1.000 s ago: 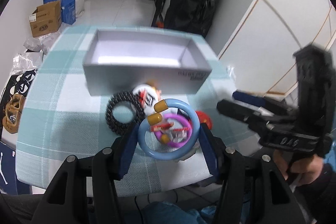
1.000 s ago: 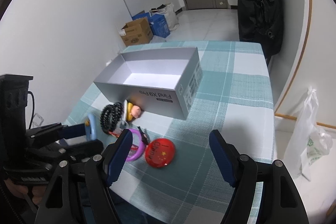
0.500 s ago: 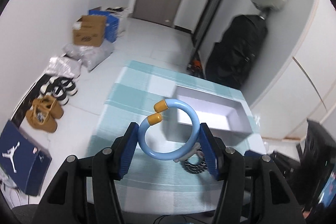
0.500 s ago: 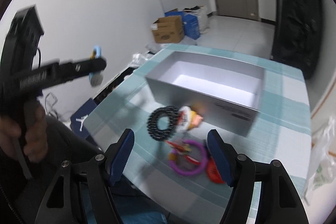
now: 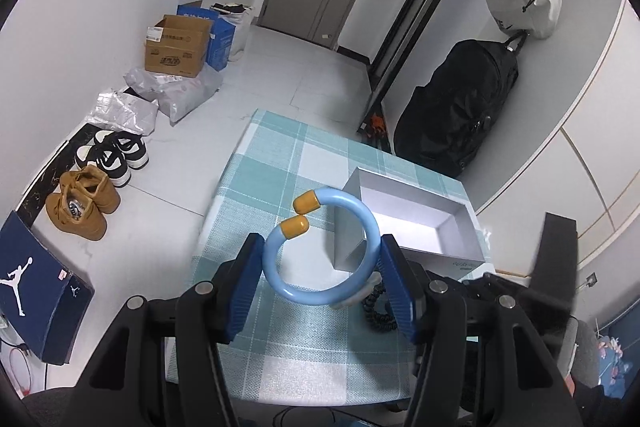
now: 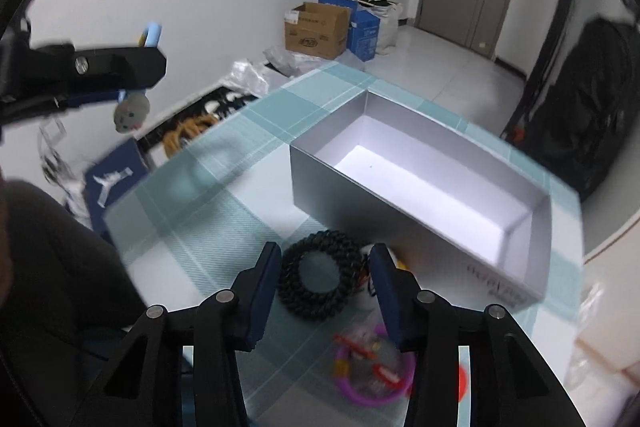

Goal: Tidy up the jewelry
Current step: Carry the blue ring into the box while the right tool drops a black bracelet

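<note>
- Two tools work above the checked surface [image 5: 280, 155].
- Left tool [image 5: 320, 277] clamps a blue bangle [image 5: 320, 247], lifted clear of the surface, its gap at 11 o'clock.
- Right tool [image 6: 324, 291] has just been closing; its jaws straddle a black bracelet [image 6: 316, 283], pads not yet pressing.
- Grey box [image 6: 420, 175] sits at 1 o'clock of the bracelet; a purple ring [image 6: 372, 383] lies at 5 o'clock.

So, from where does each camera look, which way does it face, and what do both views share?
Left wrist: sits on the left gripper, looking down across the table at the floor; it holds the blue bangle.
Right wrist: sits on the right gripper, whose jaws have just been closing around the black bracelet; a dark sleeve shows.
Shared: the grey box, the bangle and the bracelet.
</note>
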